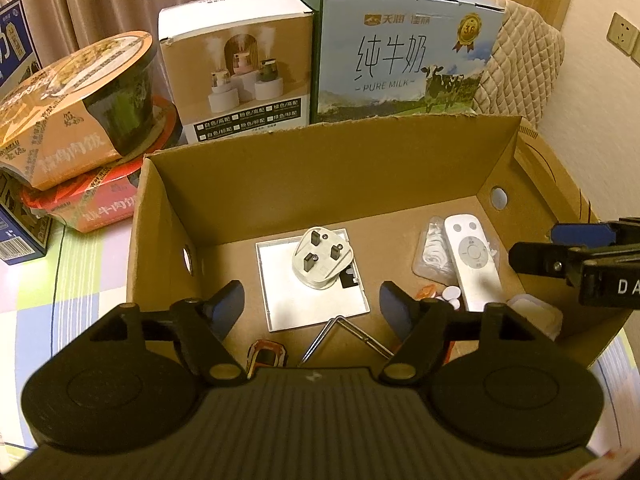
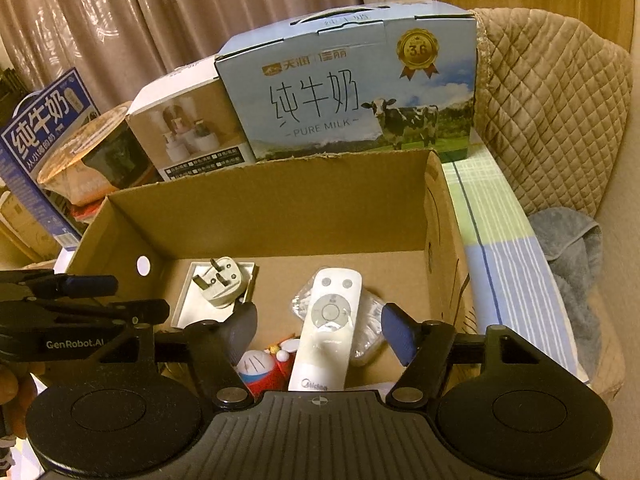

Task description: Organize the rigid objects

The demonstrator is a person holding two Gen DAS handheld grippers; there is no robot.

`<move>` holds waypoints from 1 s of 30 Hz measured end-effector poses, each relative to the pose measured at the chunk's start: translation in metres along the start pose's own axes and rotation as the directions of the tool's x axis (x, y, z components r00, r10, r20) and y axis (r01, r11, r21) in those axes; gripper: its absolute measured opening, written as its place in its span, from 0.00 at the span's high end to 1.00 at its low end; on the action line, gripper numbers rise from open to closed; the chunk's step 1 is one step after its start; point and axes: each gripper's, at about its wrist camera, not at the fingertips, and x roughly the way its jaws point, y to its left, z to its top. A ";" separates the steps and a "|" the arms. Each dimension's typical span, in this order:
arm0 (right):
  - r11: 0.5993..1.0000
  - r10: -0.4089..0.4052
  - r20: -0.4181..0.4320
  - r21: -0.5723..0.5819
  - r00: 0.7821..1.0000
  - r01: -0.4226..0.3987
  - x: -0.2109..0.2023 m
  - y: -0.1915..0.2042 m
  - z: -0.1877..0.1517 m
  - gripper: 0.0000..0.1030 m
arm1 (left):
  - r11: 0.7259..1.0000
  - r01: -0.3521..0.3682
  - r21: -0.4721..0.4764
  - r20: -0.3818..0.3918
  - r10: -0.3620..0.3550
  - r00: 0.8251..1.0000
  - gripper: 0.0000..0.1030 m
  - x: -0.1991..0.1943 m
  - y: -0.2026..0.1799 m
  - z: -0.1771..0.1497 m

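An open cardboard box (image 1: 320,168) holds the objects. A white three-pin plug (image 1: 322,258) rests on a white square plate (image 1: 288,300). To the right, a white remote (image 1: 474,264) lies over a clear plastic bag (image 1: 432,256). Metal tongs (image 1: 340,334) and a toy car (image 1: 266,354) sit by the near wall. My left gripper (image 1: 312,304) hovers open above the plate, holding nothing. My right gripper (image 2: 320,324) stands open over the remote (image 2: 326,328), its pads clear of it. A small blue and red figure (image 2: 264,372) lies beside the remote.
Behind the box stand a milk carton (image 1: 400,52), a humidifier box (image 1: 236,68) and stacked instant-meal bowls (image 1: 80,92). A quilted chair back (image 2: 552,112) and a grey towel (image 2: 572,248) are at the right. A striped cloth (image 2: 492,240) covers the table.
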 end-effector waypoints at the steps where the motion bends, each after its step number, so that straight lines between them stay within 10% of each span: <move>1: 1.000 0.001 -0.002 0.000 1.000 -0.001 0.000 0.000 -0.001 0.36 | 1.000 0.000 0.000 0.001 0.000 1.000 0.27 0.000 0.000 0.000; 17: 0.999 -0.032 0.012 -0.010 0.999 0.032 -0.013 0.002 -0.003 0.13 | 0.999 -0.046 0.020 0.032 0.045 0.998 0.01 -0.021 -0.006 -0.004; 30: 0.999 -0.047 0.045 -0.024 0.998 0.048 -0.042 0.004 0.000 0.02 | 0.996 -0.088 0.014 0.058 0.087 0.995 0.01 -0.050 -0.010 -0.005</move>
